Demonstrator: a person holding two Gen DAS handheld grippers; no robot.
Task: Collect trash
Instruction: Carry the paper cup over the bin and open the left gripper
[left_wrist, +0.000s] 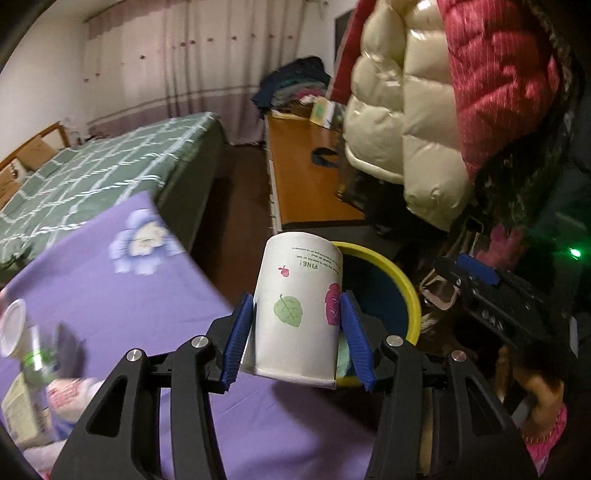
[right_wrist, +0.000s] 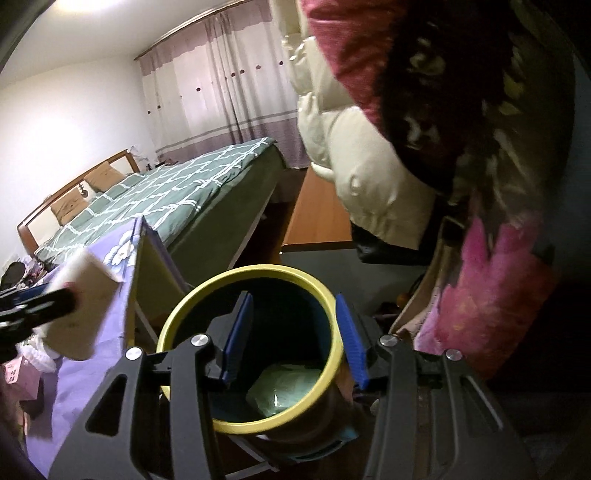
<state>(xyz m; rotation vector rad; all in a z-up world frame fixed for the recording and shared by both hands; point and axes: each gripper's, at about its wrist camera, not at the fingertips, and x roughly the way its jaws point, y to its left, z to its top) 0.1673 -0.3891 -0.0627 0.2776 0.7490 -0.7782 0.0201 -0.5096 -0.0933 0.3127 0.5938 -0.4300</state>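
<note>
Left gripper (left_wrist: 295, 332): blue pads pressed on both sides of a paper cup (left_wrist: 301, 302), white with leaf and berry prints, held upside down with its rim toward the camera.

Cup's position: up in the air past the edge of the purple cloth, right in front of the bin's yellow rim, not over the opening yet as far as I can judge. The right wrist view shows it as a pale blur off to the left.

Right gripper (right_wrist: 293, 336): jaws spread wide and holding nothing, hanging just above the bin's mouth.

Bin (right_wrist: 184, 314): yellow rim, dark blue inside, standing on the floor beside the table.

Already in: one pale green crumpled wrapper (right_wrist: 284, 387) lying at the bottom. Nothing else visible inside.

Still on the table (left_wrist: 166, 302): a white lid or cup (left_wrist: 13, 326), a clear bottle with a green label (left_wrist: 37, 360), a small carton (left_wrist: 20, 413) and a crinkled white-and-red packet (left_wrist: 70, 398), all bunched at the near left and blurred.

Progress: early going, I'd say. One piece binned, one on its way, several left.

Next: carry the cup over the rim and let go.
</note>
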